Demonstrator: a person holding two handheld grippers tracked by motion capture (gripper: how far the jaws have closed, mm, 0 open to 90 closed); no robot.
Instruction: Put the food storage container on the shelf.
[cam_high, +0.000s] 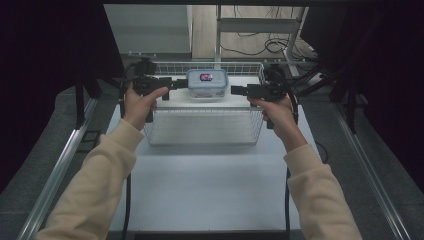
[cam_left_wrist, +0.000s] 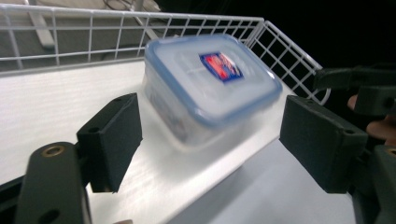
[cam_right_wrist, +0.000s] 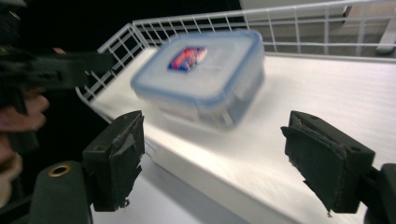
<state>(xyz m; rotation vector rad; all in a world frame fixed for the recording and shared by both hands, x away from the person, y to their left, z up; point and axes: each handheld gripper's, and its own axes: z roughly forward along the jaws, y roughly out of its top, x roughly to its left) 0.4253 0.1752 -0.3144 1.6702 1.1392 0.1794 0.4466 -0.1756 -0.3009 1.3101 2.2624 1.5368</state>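
Box (cam_high: 207, 84), a clear plastic one with a blue-rimmed lid and a red and blue label, is seen resting on a white shelf (cam_high: 200, 104) inside a wire basket (cam_high: 202, 135), toward the back of it. The basket is set on a white table (cam_high: 210, 190). In the high view the box lies between the two grippers, which are pointed at it from either side. The left gripper (cam_high: 183, 82) is held by the left hand (cam_high: 140, 102) with its tips just beside the box's left end; whether they touch cannot be told. The right gripper (cam_high: 235, 90) is held by the right hand (cam_high: 277, 112) near the box's right end, a small gap being visible. In the left gripper view the jaws are spread wide, with the box (cam_left_wrist: 210, 84) ahead of them and nothing gripped. In the right gripper view the jaws are likewise wide apart, the box (cam_right_wrist: 203, 74) lying beyond them on the shelf, and their pads (cam_right_wrist: 123, 156) are seen to be ragged at the edges.
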